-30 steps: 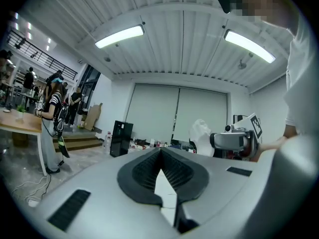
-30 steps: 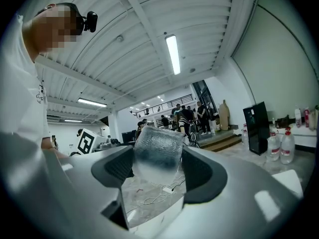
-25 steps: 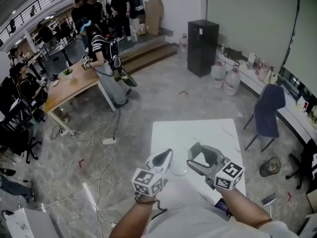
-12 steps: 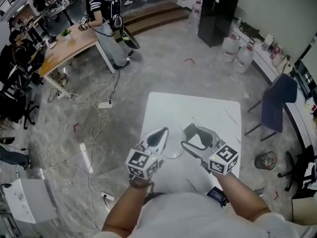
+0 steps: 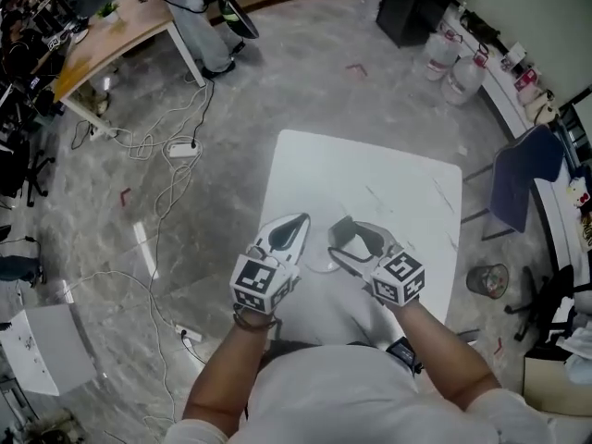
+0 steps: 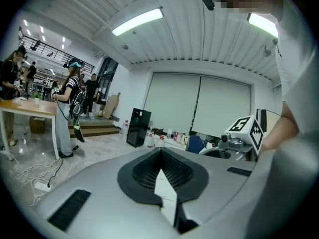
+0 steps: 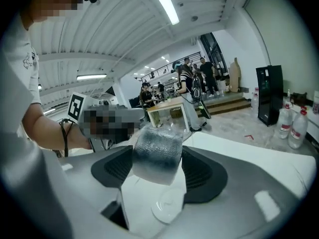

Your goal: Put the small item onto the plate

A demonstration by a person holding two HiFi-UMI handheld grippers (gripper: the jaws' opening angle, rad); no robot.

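**Reporter:** As you stand over the white rectangular table (image 5: 388, 183), what does the head view show?

**Operator:** My left gripper (image 5: 298, 220) and my right gripper (image 5: 340, 243) hang side by side over the near half. The clear round glass plate (image 5: 319, 265) lies faintly between and just below them. The far half of the table is bare. Its left edge drops to a grey floor strewn with white cables (image 5: 176, 202), and a blue chair (image 5: 523, 178) stands off the right edge.

**Reporter:** And the left gripper view?

**Operator:** The jaws there are closed, tip to tip, with nothing in them. I judge that gripper is parked beside the plate to stay out of the way.

**Reporter:** The right gripper view?

**Operator:** Those jaws are clamped on the small silvery, crinkled translucent block (image 7: 155, 156), one pad on each side. It hangs above the plate with air under it, so I judge it is lined up to go down. The way down looks clear. The left gripper sits near, so there is little room on that side.
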